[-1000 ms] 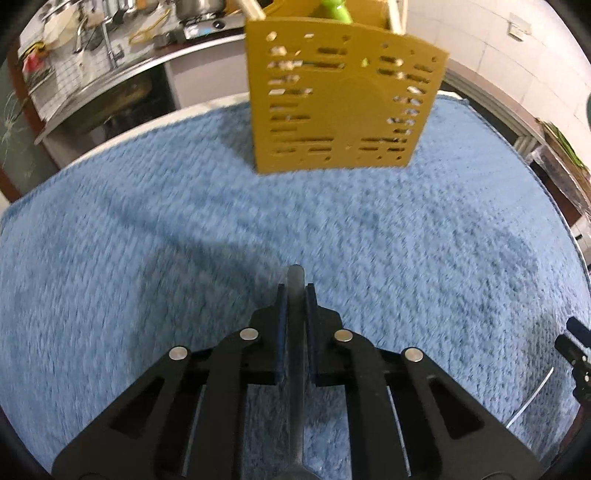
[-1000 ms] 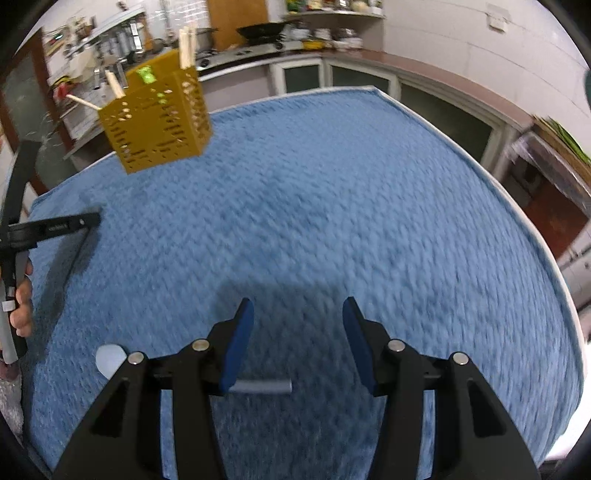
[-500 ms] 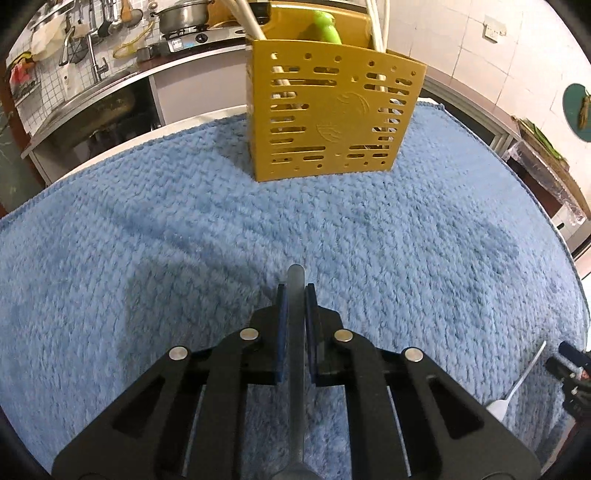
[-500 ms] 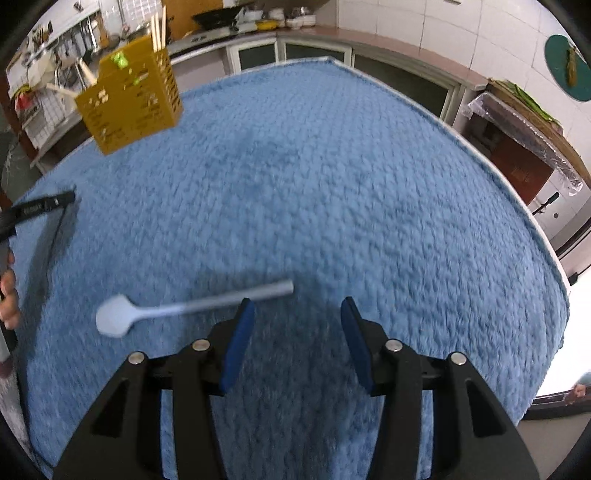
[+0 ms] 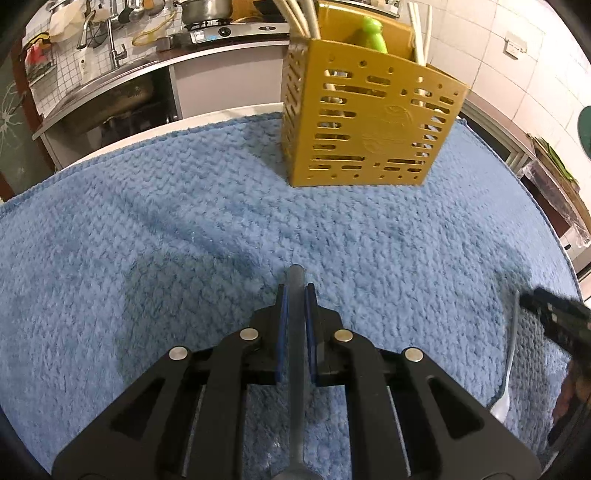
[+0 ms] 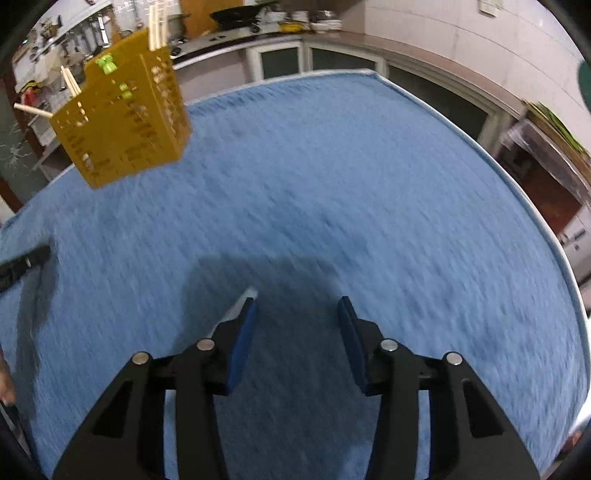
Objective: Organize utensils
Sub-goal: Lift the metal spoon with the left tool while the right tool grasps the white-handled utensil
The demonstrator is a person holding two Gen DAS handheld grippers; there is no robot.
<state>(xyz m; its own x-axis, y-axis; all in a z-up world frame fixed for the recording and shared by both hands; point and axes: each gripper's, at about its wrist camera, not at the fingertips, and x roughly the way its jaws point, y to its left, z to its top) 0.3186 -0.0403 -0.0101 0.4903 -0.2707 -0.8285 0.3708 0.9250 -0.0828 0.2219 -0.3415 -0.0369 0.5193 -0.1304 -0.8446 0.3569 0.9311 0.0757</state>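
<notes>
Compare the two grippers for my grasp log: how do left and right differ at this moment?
The left gripper is shut on a grey utensil handle; the right gripper is open and holds nothing. The left points toward the yellow utensil basket; the right hangs over the blue towel, beside the white spoon lying there. Both have black arms and blue pads.

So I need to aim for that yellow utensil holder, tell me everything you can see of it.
The yellow utensil holder is a boxy, plastic-looking caddy, its walls pierced with slots and round holes. It stands upright on the blue towel, near the far edge. Pale chopsticks and a green-handled utensil stick out of its top. No gripper touches it; the left gripper, shut on a grey handle, points toward it.
</notes>
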